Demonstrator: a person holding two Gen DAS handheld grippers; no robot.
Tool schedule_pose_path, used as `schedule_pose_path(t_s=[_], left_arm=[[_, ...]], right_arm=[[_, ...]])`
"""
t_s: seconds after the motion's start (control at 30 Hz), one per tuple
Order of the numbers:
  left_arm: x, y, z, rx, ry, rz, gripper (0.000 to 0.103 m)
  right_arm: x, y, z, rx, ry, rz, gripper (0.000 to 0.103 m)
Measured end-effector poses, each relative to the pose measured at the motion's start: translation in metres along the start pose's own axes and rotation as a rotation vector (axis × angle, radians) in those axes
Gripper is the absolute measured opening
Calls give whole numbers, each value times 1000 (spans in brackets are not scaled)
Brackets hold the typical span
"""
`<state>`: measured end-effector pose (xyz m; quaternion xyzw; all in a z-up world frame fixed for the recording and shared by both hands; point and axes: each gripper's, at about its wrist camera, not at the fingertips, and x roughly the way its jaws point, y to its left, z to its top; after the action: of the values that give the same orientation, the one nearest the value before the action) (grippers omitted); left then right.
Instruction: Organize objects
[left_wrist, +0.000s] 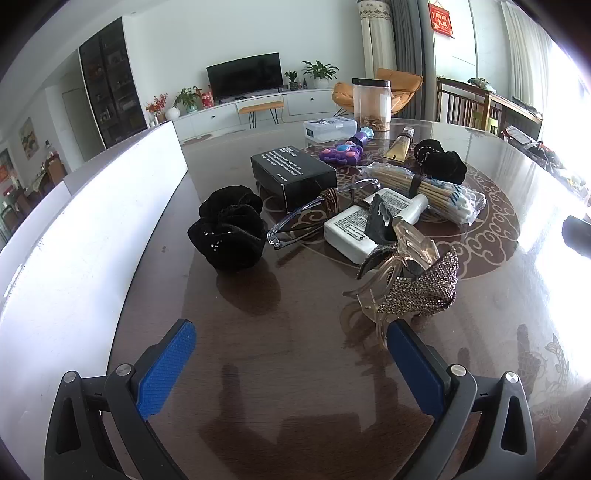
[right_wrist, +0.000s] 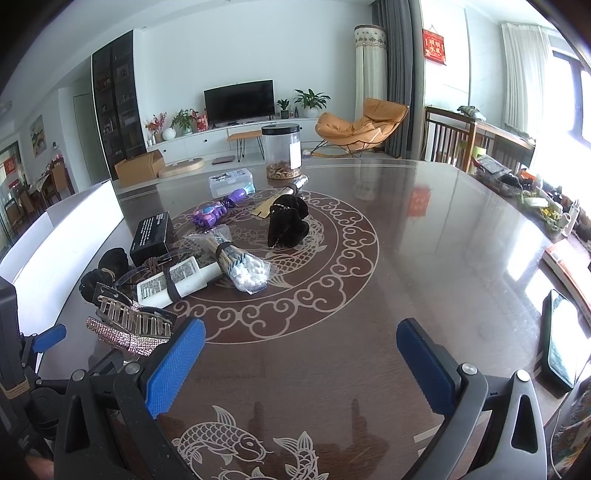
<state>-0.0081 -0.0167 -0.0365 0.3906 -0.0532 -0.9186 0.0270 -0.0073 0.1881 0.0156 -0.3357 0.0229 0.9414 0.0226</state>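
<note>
A clutter of small items lies on the dark patterned table (left_wrist: 295, 354). In the left wrist view: a black scrunchie (left_wrist: 229, 232), clear glasses (left_wrist: 314, 206), a black box (left_wrist: 293, 173), a white charger (left_wrist: 354, 230), a clear hair claw (left_wrist: 399, 280) beside a rhinestone bow (left_wrist: 424, 288), a cotton swab bundle (left_wrist: 428, 192), a purple toy (left_wrist: 341, 153) and a second scrunchie (left_wrist: 441, 160). My left gripper (left_wrist: 291, 354) is open and empty, just short of the hair claw. My right gripper (right_wrist: 301, 350) is open and empty over bare table; the claw (right_wrist: 133, 317) lies to its left.
A white box wall (left_wrist: 92, 236) runs along the table's left side. A clear jar (right_wrist: 281, 151) and a small plastic case (right_wrist: 231, 182) stand at the far edge. A phone (right_wrist: 563, 343) lies at the right edge, with more clutter (right_wrist: 535, 192) beyond.
</note>
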Motion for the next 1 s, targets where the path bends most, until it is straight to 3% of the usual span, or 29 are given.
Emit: schedule_pose_path(t_s=[1.0], left_arm=[[2,1,0,1,3,2,103]], right_arm=[[2,-1,-2,6,10,3,103]])
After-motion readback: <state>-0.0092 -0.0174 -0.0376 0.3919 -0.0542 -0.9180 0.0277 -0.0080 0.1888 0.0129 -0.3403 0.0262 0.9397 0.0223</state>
